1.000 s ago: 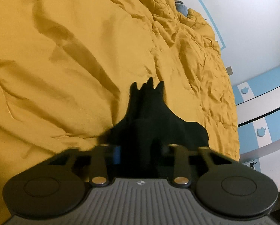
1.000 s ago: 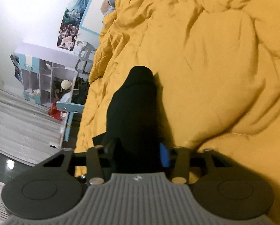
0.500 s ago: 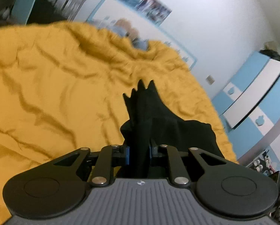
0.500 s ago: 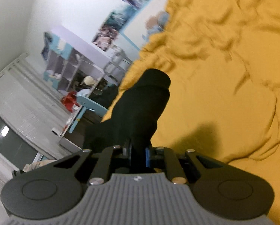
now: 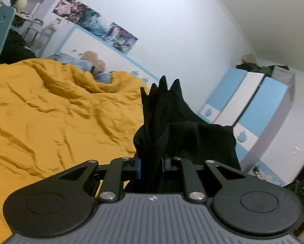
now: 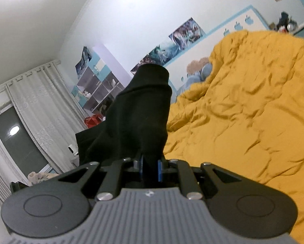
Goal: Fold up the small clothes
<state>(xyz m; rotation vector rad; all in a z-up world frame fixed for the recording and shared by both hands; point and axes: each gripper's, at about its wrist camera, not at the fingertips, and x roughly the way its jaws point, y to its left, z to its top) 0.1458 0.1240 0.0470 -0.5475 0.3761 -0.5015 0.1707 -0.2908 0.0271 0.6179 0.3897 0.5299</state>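
Black cloth held up above the yellow quilt.
The left gripper [image 5: 150, 167] and right gripper [image 6: 150, 169] each pinch the cloth [image 5: 172, 134], which is clear of the quilt [image 5: 50, 111].

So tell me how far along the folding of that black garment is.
Done: both grippers have it pinched, left gripper and right gripper, jaws shut on the black garment. In hand: it is held above the yellow bedspread, bunched. Left: every fold; none is visible.

both tools, left [image 5: 150, 167] and right [image 6: 150, 167], clamped, pointing nearly level.
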